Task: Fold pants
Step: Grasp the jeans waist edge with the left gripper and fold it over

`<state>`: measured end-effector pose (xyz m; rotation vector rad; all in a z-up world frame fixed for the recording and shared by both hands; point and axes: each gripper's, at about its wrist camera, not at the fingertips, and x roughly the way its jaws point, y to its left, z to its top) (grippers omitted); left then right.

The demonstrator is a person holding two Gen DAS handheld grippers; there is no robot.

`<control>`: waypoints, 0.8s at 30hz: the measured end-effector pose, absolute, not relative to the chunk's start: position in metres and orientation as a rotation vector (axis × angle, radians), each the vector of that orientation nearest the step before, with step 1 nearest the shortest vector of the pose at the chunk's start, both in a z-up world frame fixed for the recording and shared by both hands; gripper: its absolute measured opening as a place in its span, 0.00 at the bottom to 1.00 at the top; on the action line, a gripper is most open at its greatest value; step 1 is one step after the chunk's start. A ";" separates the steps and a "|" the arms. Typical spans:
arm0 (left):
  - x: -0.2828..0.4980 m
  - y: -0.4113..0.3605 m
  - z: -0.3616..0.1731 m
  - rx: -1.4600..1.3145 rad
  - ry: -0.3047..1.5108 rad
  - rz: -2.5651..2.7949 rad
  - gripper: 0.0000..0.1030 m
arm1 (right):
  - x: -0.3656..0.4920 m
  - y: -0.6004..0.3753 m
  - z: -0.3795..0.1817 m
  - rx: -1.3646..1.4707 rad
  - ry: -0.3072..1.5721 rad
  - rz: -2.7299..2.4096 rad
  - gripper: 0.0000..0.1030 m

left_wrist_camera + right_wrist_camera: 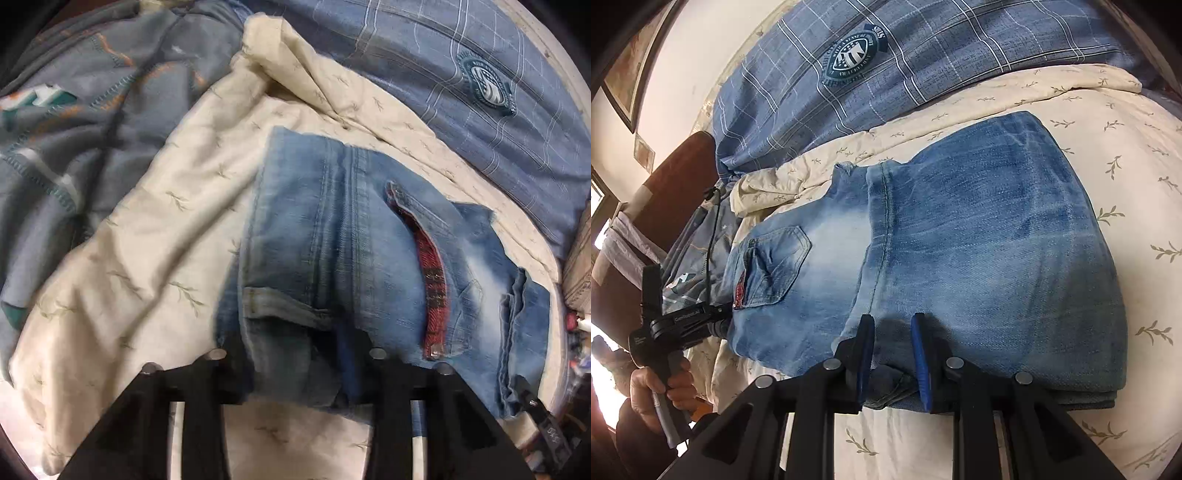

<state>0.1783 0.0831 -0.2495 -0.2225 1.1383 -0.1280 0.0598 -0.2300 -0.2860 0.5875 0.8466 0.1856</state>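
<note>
Jeans (960,236), folded into a thick stack, lay across the middle of a cream quilt (1108,155) printed with small sprigs. In the right wrist view their folded edge ran along the lower right, with bare quilt beyond it to the right and below. The right gripper (892,354) stood at that near edge, its blue-padded fingers (919,362) narrow and pinching a bunched fold of denim.

In the left wrist view the left gripper (295,354) sat at the bottom centre over the waistband end, beside a pocket lined in red plaid (436,280); denim lay between its half-closed jaws, but whether the pads pressed on it I could not tell. Open quilt spread to the left of the frame.

A blue plaid duvet (886,74) with a round crest crowded the top edge in both views. A grey blanket (74,110) with orange stitching filled the upper left. A hand (650,387) held the left gripper's handle at lower left.
</note>
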 end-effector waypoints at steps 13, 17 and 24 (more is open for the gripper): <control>0.155 0.112 -0.240 -0.355 1.157 -0.024 0.82 | 0.059 -0.230 -0.286 0.589 0.847 0.183 0.23; 0.160 0.108 -0.258 -0.422 1.201 -0.050 0.82 | 0.059 -0.230 -0.286 0.585 0.844 0.186 0.23; 0.172 0.111 -0.260 -0.522 1.175 -0.076 0.53 | 0.060 -0.229 -0.286 0.571 0.844 0.186 0.23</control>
